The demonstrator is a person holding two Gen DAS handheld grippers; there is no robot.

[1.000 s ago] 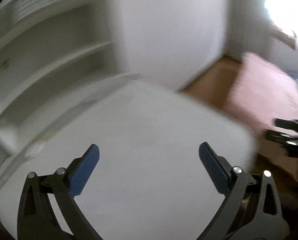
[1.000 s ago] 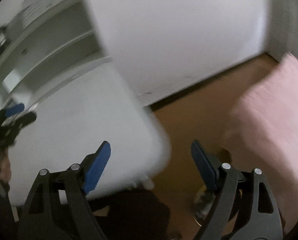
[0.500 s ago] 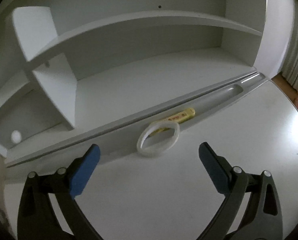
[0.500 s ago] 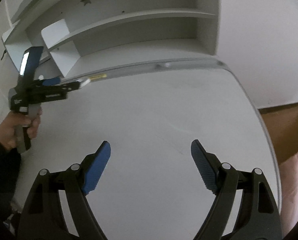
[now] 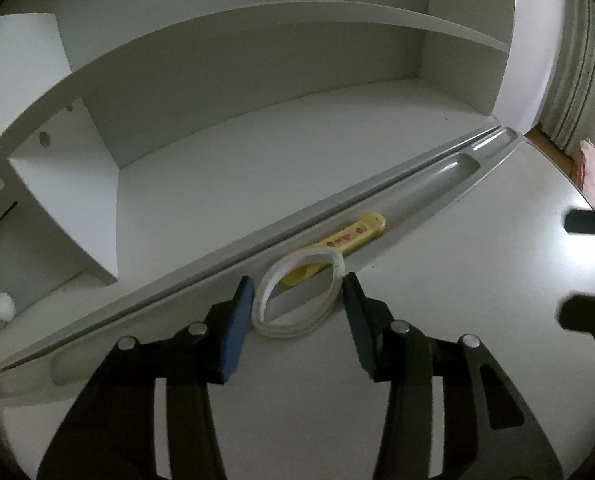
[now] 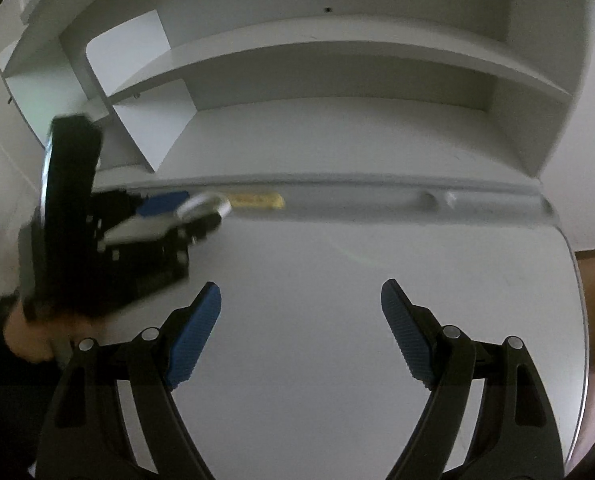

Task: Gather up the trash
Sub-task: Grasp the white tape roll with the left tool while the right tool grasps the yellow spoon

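A white paper ring lies on the white desk at the edge of the pen groove. My left gripper has closed in on the ring, a blue pad touching each side of it. Behind the ring, a flat yellow wrapper lies in the groove. In the right wrist view the left gripper appears blurred at the left, with the ring at its tips and the wrapper beyond. My right gripper hovers open over bare desk, holding nothing.
White shelf compartments rise behind the groove. A small white ball sits in the lower left compartment. The desk's rounded right edge borders brown floor. Pink fabric shows at the far right.
Both cameras swung from the floor and wall onto the desk. My left gripper moved forward to the ring and narrowed from wide open onto it. The right gripper stayed open.
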